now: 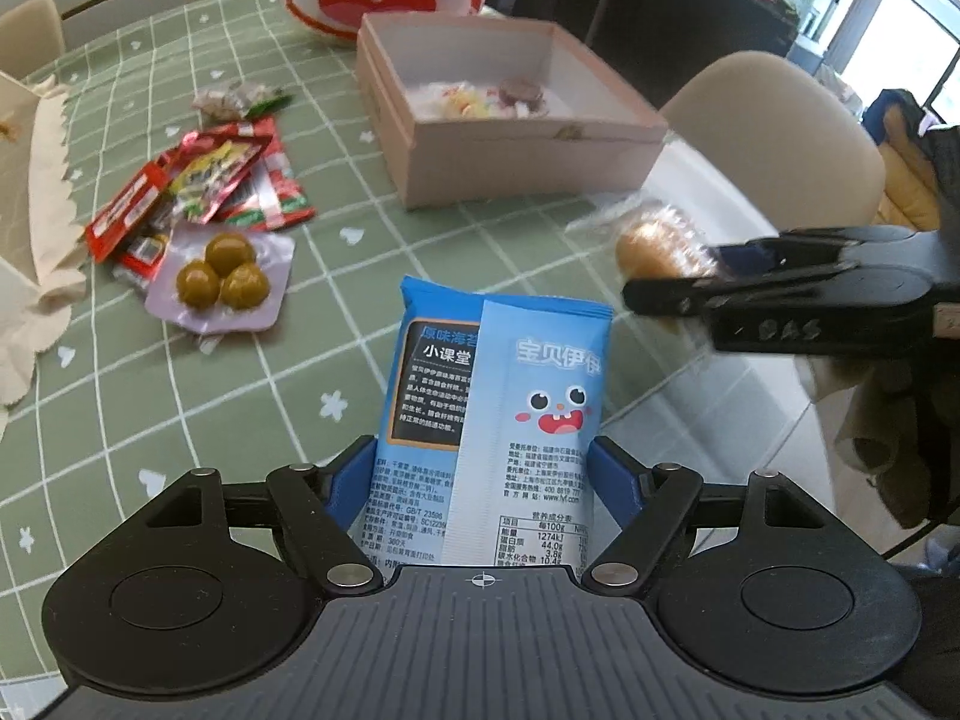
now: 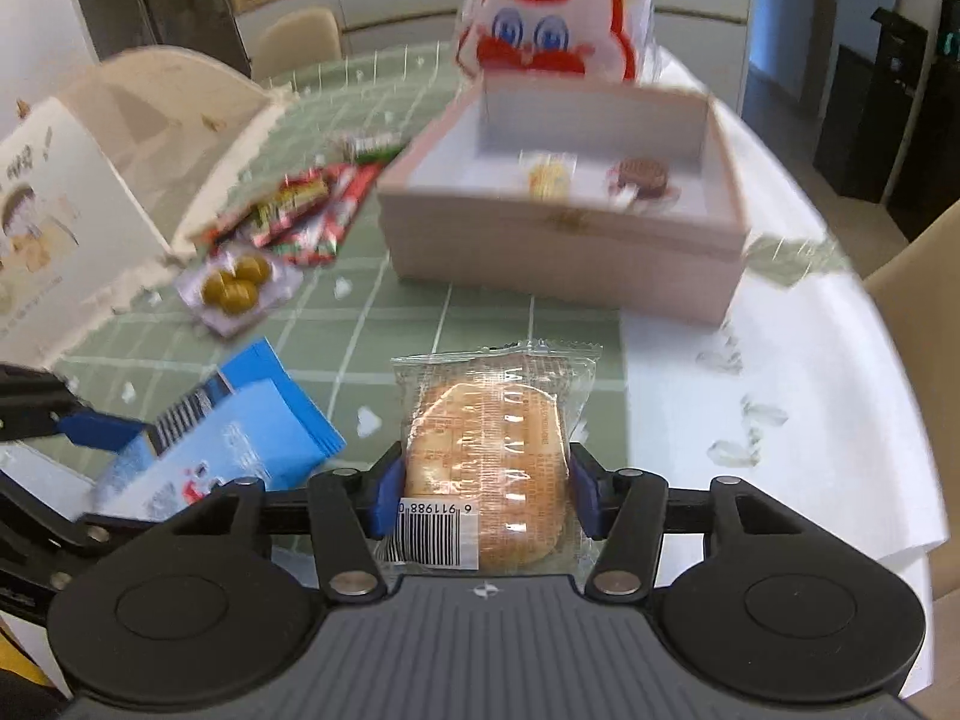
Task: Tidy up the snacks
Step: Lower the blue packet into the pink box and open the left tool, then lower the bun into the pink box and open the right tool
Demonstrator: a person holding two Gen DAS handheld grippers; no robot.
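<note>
One blue snack packet (image 1: 492,396), one wrapped bun (image 2: 486,462), one pink box (image 1: 510,162), three green olives (image 1: 223,271).

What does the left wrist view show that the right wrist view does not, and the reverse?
Only the left wrist view shows the cartoon face and nutrition table on the blue seaweed snack packet in the left gripper. Only the right wrist view shows the barcode on the clear-wrapped brown bread bun in the right gripper. Both show the pale pink open box and the red sachets.
</note>
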